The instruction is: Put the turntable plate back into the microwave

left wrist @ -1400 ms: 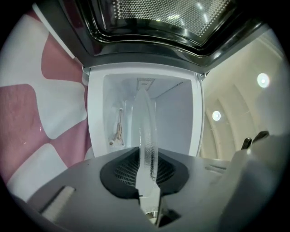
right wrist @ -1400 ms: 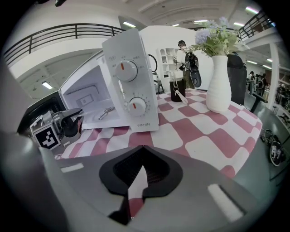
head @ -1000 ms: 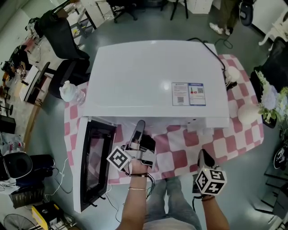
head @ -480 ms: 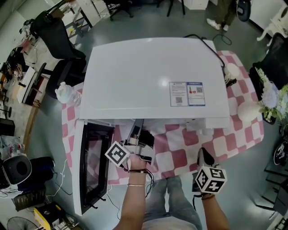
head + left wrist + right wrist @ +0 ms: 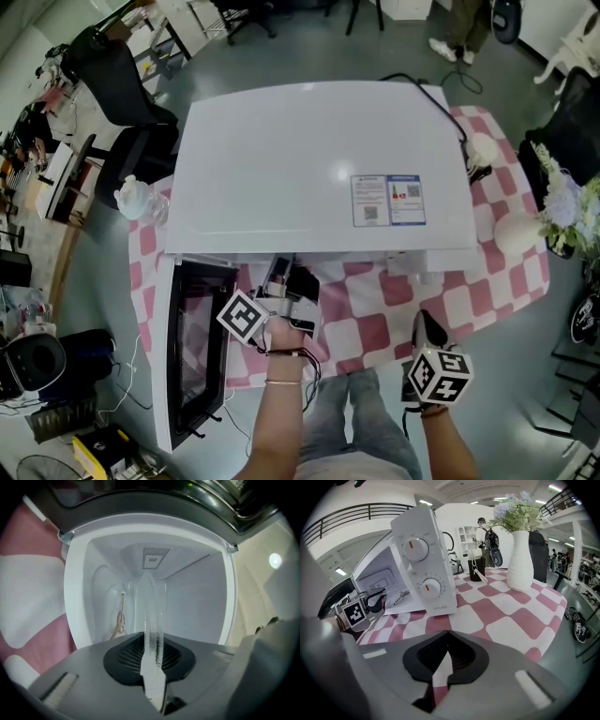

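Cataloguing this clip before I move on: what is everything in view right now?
microwave: one, white, on the table, its door swung open to the left
dials: two, white with red marks, on the microwave's front panel
tablecloth: one, pink-and-white check, under the microwave
turntable plate: one, clear glass, held on edge at the mouth of the cavity
vase: one, white, holding pale flowers, at the right end of the table
cup: one, black, on the table between microwave and vase
office chairs: two, black, on the floor left of the table
left gripper: shut on the turntable plate
right gripper: shut, empty, at the table's near edge
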### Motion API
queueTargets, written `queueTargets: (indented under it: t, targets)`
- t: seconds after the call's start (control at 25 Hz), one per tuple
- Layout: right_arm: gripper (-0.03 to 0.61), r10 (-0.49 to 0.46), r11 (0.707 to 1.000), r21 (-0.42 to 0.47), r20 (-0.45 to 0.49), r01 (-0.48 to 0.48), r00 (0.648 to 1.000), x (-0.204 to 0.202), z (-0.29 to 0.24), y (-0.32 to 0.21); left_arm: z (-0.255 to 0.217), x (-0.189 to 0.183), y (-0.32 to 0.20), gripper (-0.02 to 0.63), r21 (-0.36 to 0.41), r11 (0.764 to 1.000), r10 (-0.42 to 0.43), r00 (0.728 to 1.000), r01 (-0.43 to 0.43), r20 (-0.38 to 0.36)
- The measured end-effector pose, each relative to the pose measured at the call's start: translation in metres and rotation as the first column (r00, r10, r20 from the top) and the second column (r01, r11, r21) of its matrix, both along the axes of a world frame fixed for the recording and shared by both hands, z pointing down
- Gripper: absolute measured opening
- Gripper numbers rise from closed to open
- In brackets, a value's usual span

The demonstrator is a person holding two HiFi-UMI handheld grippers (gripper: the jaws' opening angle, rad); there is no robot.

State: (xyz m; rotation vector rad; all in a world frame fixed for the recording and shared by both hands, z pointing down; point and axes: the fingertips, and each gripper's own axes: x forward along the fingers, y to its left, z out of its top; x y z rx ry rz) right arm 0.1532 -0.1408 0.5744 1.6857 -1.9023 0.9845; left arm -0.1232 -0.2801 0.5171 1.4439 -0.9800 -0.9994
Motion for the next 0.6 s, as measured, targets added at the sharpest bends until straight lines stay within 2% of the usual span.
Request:
queueTargets:
  t: [0.6]
  targets:
    - [0.011, -0.001, 1.000, -0.012, 0.000, 0.001, 1.000, 0.0014, 0.0025, 0.0018, 0.0046, -0.0036, -0.0089, 0.044, -0.025, 1.000, -0.003, 1.000, 0.003, -0.003]
